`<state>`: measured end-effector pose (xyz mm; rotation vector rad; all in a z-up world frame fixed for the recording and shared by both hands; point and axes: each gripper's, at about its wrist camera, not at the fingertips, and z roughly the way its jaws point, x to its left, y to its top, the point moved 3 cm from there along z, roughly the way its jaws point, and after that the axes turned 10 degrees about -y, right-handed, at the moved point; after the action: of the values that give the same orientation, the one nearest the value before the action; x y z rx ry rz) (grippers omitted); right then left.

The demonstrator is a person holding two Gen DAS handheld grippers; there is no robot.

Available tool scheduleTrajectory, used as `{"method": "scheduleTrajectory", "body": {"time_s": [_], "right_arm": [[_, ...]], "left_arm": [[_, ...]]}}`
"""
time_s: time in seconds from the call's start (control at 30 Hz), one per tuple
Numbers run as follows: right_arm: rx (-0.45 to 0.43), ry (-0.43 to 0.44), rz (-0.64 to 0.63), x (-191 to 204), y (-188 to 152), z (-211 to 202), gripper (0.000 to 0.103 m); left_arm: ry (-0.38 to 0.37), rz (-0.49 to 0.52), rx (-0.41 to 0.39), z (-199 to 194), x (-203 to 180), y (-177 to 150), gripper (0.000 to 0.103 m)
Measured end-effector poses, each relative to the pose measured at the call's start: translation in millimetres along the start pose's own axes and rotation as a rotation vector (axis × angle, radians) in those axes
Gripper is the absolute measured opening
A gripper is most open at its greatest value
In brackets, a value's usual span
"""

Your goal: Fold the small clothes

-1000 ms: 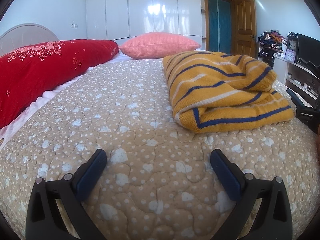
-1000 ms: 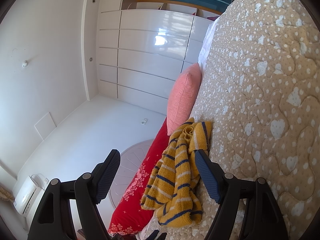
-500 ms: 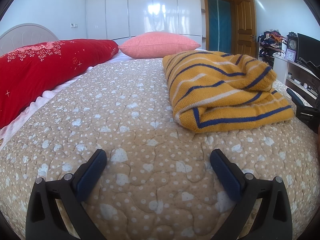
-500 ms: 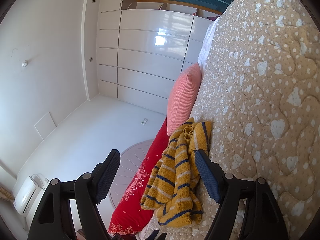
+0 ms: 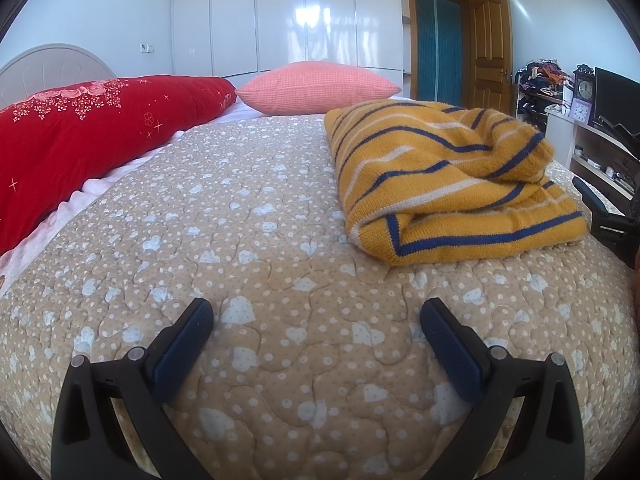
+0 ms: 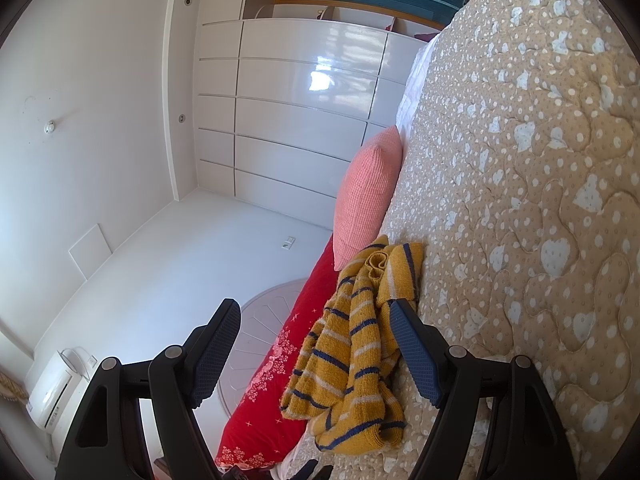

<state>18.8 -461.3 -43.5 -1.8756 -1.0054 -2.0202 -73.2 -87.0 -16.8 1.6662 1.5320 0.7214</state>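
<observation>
A folded yellow knit sweater with blue and white stripes [image 5: 444, 184] lies on the beige quilted bed [image 5: 248, 240], right of centre in the left wrist view. My left gripper [image 5: 316, 310] is open and empty, low over the quilt, short of the sweater. My right gripper [image 6: 316, 308] is open and empty; its view is rolled sideways. The sweater [image 6: 352, 344] shows between its fingers, a little beyond the tips and apart from them. The right gripper also shows at the right edge of the left wrist view [image 5: 600, 208], beside the sweater.
A red embroidered bolster [image 5: 88, 140] and a pink pillow [image 5: 320, 86] lie at the head of the bed. White wardrobes [image 5: 288, 16] and a wooden door [image 5: 488, 44] stand behind. A shelf unit with clocks [image 5: 584, 96] stands to the right.
</observation>
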Motion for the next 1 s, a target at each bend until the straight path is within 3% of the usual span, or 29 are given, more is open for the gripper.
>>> {"method": "scheduleTrajectory", "body": {"time_s": [0.5,0.8,1.0], "right_arm": [[0.006,-0.007,-0.021,4,1,-2,0.080],[0.067,-0.101,-0.071,10,4,11,0.080],[0.055,-0.154,-0.086,12,6,17,0.080]], "left_arm": [[-0.016,-0.011,0.014,4,6,0,0.103],[-0.026,-0.016,0.014,4,9,1,0.103],[-0.045,-0.020,0.011,3,11,0,0.103]]}}
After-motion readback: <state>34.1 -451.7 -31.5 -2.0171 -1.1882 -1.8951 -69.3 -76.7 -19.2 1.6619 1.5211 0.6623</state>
